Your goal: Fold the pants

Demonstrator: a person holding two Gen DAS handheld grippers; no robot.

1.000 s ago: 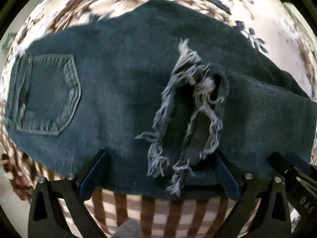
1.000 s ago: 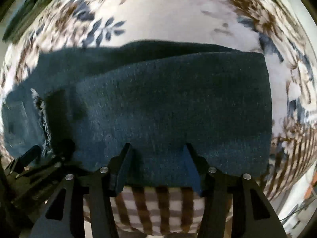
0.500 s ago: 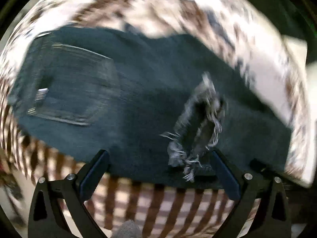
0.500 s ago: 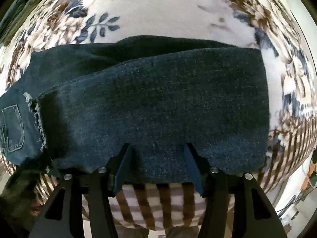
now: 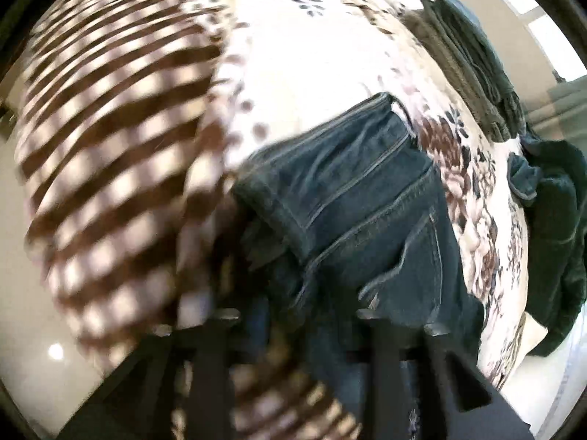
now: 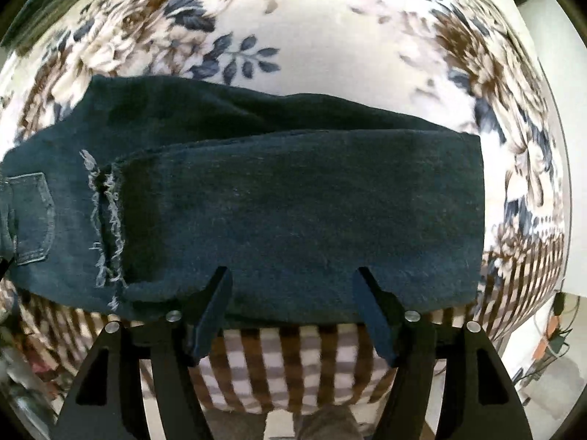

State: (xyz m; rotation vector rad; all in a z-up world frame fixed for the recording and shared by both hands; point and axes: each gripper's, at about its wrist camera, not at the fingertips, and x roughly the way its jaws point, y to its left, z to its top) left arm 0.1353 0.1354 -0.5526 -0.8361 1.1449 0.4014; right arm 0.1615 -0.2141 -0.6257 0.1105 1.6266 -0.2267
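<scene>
While the pants [image 6: 293, 212] are already doubled over once, they look only partway folded, lying as a long dark denim band across the flowery cloth [image 6: 330, 36] covering the tabletop, with the frayed hems [image 6: 104, 220] resting up near the back pocket [image 6: 35, 216]. The long axis runs side to side in the right wrist view: waistband end off to the left, folded edge off to the right.

The right tool [image 6: 293, 295] sits at the near long edge, about mid-length, jaws spread wide with nothing between them. Its tips are right at the denim edge, but whether they're touching is hard to call.

The left tool [image 5: 297, 315] is over at the waistband [image 5: 330, 154] end, looking along the pants rather than across them. That view is pretty smeared, so whether it's open or gripping the denim can't be told. The fabric does run right down between its fingers, though.

So the left hand is nearer the waist and pocket, and the right is nearer the folded edge. The next fold probably has to go along that long axis, one end over the other.

Off past the waistband there's a pile of other dark clothes [image 5: 550, 227] near the far corner, well apart from these pants.
</scene>
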